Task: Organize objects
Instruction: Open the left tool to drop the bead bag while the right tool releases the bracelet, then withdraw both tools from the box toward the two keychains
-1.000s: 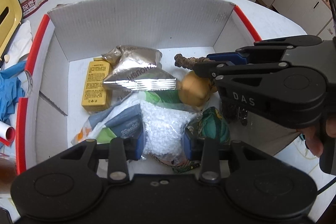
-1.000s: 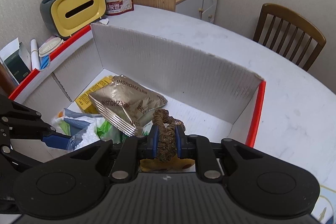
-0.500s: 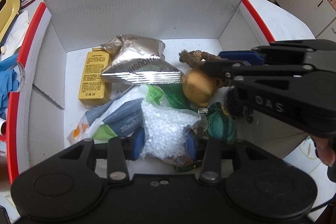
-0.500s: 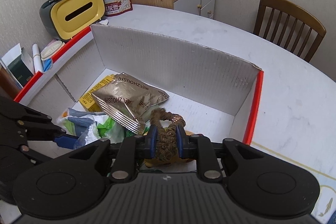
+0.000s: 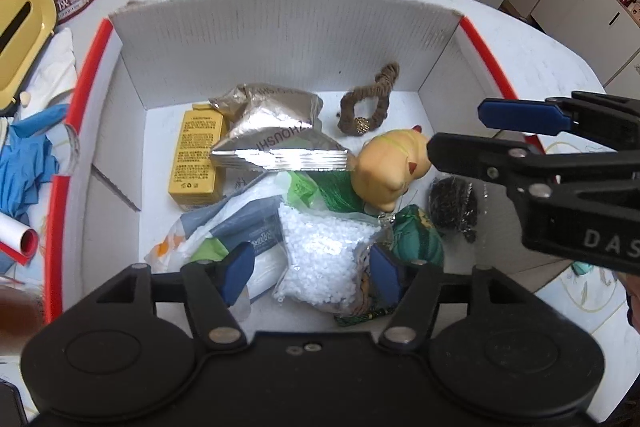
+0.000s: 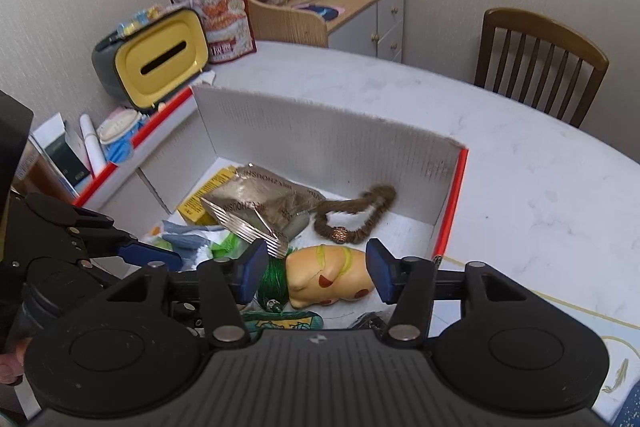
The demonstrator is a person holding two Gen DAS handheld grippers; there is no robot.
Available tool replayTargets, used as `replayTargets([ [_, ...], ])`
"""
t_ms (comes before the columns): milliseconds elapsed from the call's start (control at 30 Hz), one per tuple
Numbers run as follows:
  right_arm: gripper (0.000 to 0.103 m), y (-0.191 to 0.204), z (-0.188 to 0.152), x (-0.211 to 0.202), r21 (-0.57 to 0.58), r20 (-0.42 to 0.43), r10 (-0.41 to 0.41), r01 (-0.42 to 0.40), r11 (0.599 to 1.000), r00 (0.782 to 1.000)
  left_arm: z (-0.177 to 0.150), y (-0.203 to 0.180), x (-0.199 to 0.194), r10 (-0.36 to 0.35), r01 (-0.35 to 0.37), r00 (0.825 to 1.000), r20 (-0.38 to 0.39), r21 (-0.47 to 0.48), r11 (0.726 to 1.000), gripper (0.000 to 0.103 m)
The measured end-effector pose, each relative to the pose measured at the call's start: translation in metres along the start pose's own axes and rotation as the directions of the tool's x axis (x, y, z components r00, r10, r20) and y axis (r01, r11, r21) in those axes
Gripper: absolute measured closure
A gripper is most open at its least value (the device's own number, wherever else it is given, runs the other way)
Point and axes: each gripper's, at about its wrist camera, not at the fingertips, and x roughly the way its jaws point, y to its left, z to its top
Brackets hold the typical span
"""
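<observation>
Both grippers gape wide, holding nothing: right gripper [image 6: 316, 269] over the yellow toy [image 6: 328, 275], whose near side its body hides; left gripper [image 5: 312, 277] straddles the bead bag [image 5: 324, 259].

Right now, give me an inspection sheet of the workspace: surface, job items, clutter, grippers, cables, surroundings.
Surface: white round table, bare beyond the box.
Job items: open white box holding a brown hair tie by the back wall, silver snack bag, yellow carton, yellow toy, bag of white beads, black mesh bundle.
Clutter: yellow tissue box, blue glove, big snack pouch left of the box.
Grippers: left gripper open over the beads; right gripper open, empty.
Cables: nothing seen.
Surroundings: wooden chair, cabinet.
</observation>
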Motion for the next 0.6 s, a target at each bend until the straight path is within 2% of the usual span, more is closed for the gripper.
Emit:
replayTargets([
  [267,0.049,0.002,0.0,-0.03,0.011,0.05,0.01,-0.01,1.0,0.999,-0.001,-0.006,-0.023,0.008,-0.009,0.999,0.054,0.006,1.0,0.032],
  [600,0.04,-0.011,-0.015,-0.075,0.041,0.11,0.032,-0.037,0.998,0.993,-0.005,-0.022,-0.058,0.025,-0.026,0.991,0.131,0.006,1.0,0.026],
])
